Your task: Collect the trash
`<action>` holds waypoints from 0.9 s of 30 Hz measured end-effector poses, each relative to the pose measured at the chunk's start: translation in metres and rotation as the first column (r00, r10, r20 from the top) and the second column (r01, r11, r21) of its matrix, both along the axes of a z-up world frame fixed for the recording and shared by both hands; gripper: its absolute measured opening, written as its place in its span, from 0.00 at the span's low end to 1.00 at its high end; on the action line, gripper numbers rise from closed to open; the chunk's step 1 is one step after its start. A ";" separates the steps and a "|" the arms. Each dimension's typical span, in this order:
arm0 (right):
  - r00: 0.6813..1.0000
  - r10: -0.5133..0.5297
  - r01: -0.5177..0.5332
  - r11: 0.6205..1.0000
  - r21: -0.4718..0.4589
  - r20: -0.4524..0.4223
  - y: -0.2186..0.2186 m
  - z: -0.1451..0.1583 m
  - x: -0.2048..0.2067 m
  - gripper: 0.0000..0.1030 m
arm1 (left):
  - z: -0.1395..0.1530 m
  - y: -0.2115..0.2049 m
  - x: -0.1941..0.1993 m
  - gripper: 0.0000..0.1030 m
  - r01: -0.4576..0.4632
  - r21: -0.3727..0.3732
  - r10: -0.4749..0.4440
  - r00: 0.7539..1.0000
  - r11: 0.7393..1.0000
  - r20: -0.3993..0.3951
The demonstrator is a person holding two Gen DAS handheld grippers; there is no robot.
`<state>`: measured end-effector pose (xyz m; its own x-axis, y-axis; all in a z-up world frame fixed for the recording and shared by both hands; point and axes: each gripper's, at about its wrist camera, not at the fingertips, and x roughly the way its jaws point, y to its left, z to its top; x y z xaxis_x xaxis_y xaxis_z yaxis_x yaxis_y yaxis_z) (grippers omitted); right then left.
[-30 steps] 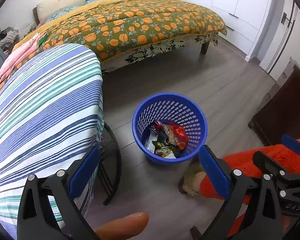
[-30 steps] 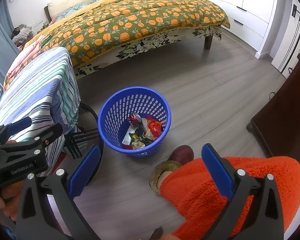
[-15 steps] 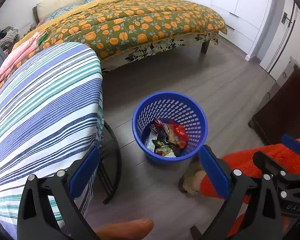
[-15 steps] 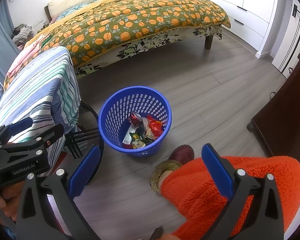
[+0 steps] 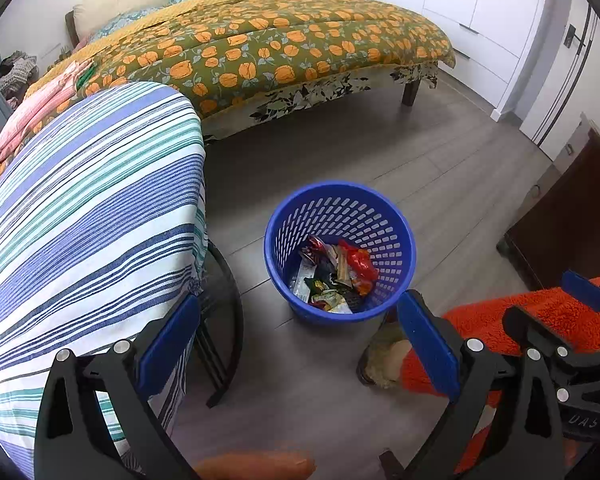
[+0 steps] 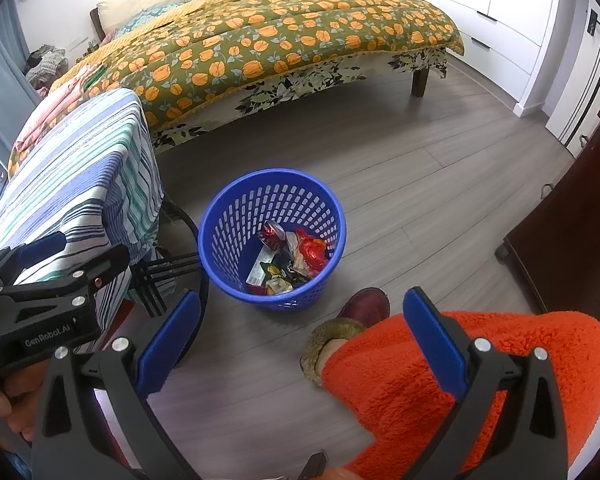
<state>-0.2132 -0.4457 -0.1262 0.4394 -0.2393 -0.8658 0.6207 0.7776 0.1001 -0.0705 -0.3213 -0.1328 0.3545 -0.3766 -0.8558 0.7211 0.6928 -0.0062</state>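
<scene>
A blue perforated waste basket (image 5: 396,236) (image 6: 236,216) stands on the grey wood floor, holding wrappers and a crushed red can (image 6: 271,235) among the trash (image 5: 334,276). My left gripper (image 5: 298,338) hovers above and in front of the basket, open, with nothing between its blue pads. It also shows at the left edge of the right wrist view as a black body (image 6: 40,280). My right gripper (image 6: 300,332) is open and empty too, held over the floor near the basket.
A table under a striped cloth (image 5: 80,220) stands left of the basket on black legs (image 5: 224,320). A bed with an orange-flowered cover (image 5: 260,52) fills the back. A dark cabinet (image 5: 568,216) is at right. The person's orange-clad leg (image 6: 440,380) and shoe (image 6: 366,304) are beside the basket.
</scene>
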 end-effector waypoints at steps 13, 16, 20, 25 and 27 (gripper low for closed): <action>1.000 0.000 0.000 1.000 0.003 0.001 0.000 0.000 0.000 0.96 | -0.002 0.000 0.000 0.95 0.005 0.002 -0.005 1.000 1.000 0.000; 1.000 -0.002 0.002 1.000 0.003 0.001 0.000 -0.001 0.000 0.96 | -0.003 0.001 -0.001 0.95 0.004 0.004 -0.004 1.000 1.000 -0.002; 1.000 -0.002 0.002 1.000 0.004 0.001 0.000 0.000 0.000 0.96 | -0.002 0.000 -0.001 0.95 0.006 0.001 -0.006 1.000 1.000 -0.002; 1.000 -0.004 0.004 1.000 0.004 0.001 0.000 0.000 0.000 0.96 | -0.002 -0.001 -0.004 0.93 0.002 0.003 -0.002 1.000 1.000 0.005; 1.000 -0.004 0.004 1.000 0.004 0.000 -0.001 0.000 0.000 0.96 | 0.000 -0.002 -0.003 0.93 -0.002 0.004 0.002 1.000 1.000 0.007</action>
